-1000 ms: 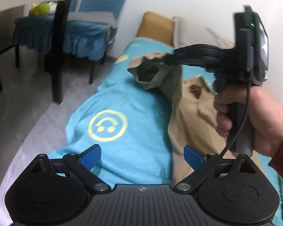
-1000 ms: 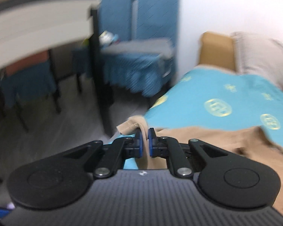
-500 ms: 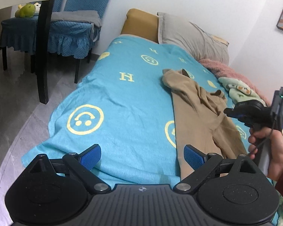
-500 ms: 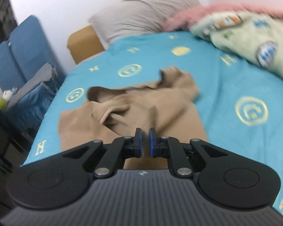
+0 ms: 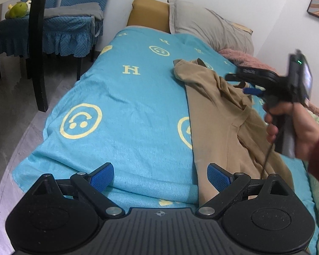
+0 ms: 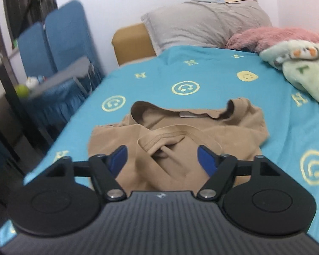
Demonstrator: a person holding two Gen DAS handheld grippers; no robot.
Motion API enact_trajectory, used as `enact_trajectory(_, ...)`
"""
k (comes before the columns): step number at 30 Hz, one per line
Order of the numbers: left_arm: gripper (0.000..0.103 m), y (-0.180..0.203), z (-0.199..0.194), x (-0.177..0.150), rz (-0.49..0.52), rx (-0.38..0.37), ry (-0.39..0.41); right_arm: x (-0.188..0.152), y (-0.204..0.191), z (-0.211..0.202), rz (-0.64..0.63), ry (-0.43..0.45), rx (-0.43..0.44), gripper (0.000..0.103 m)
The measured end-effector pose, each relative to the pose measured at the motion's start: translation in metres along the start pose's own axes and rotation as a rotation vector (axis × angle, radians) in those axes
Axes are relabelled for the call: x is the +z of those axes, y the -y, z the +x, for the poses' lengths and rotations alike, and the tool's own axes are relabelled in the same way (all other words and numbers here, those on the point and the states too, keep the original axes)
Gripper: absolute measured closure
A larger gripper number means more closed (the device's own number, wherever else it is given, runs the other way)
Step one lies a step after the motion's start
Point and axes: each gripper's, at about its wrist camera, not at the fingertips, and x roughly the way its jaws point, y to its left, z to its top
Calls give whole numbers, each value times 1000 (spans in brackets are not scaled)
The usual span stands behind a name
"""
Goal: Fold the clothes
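Observation:
A tan T-shirt [image 5: 219, 114] lies rumpled along the right side of a turquoise blanket [image 5: 121, 97] on the bed. In the right wrist view the T-shirt [image 6: 180, 136] lies with its collar and label toward the pillow and one part folded over its middle. My left gripper [image 5: 160, 175] is open and empty above the blanket's near edge, left of the shirt's hem. My right gripper [image 6: 162, 159] is open and empty, just above the shirt's near part. It also shows in the left wrist view [image 5: 248, 85], held over the shirt.
A grey pillow [image 6: 206, 27] and a tan cushion [image 6: 131, 40] lie at the head of the bed. A pink blanket [image 6: 274, 36] and a pale green quilt [image 6: 304, 68] lie along the right. Blue covered chairs [image 5: 59, 27] and a dark table leg [image 5: 37, 48] stand left of the bed.
My right gripper let go of the shirt, drew back to the right, then opened over it. The shirt now lies flat on the bed. My left gripper stayed open.

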Motion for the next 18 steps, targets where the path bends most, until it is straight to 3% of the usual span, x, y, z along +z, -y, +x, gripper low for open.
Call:
enact_trajectory(1,7,0,1,-1,1,-1,-3,2,-4,6,-24,-9,2,29)
enact_trajectory(3,7,0,5,-1,0,-5,-12,0,-10,17,-74,-39,7,52)
enact_trajectory(4,7,0,7,-1,-1,-7,-19,-1,-13,21,-92,-64,-13,84)
enact_trajectory(5,7,-1,8,-1,-3,-9,-25,-3,-14,23,-103,-75,-31,96)
enact_trajectory(9,7,1,10,-2,-8,-27,-23,-8,1,9,-17,65,-90,97)
enact_trajectory(14,7,6,11,-6,14,-34,-27,-10,39,24,182,40,-199,97)
enact_trajectory(18,7,10,10,-6,38,-35,-22,-4,38,16,173,19,-178,94)
